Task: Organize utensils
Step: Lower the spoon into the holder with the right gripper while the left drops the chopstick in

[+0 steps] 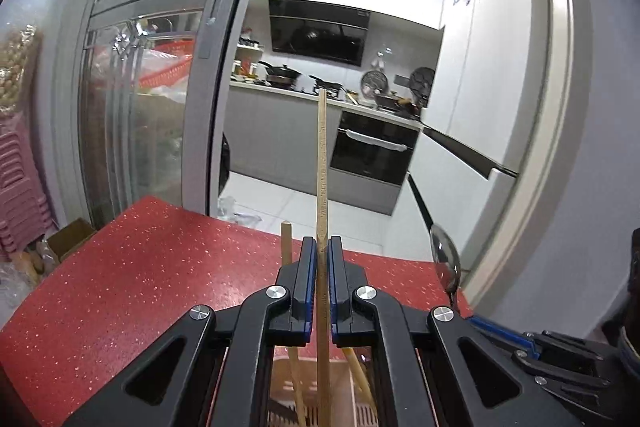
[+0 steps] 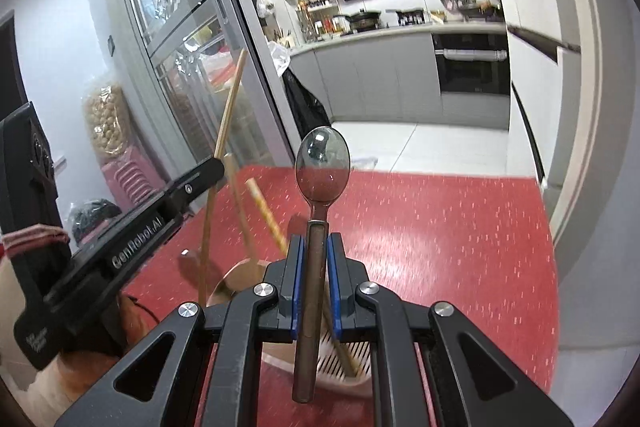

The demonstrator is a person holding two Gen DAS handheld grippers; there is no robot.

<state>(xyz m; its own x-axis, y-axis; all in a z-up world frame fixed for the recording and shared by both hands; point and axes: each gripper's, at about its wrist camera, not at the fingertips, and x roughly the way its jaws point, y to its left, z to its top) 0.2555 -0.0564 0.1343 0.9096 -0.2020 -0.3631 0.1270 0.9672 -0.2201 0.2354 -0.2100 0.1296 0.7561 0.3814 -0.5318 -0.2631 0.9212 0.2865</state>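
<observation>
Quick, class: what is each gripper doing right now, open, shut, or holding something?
Left gripper: shut on a wooden chopstick.
Right gripper: shut on a metal spoon, bowl end up.

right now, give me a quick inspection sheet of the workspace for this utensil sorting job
surface: red speckled table, bare on the right side
job's things: one wooden chopstick and a metal spoon, both held upright; more chopsticks stand in a pale slotted holder under the grippers
clutter: cardboard box beside the table's left edge
grippers: left gripper shut on the chopstick; right gripper shut on the spoon's handle
cables: a thin dark cord by the left gripper
surroundings: glass sliding door, kitchen with oven, pink stools
</observation>
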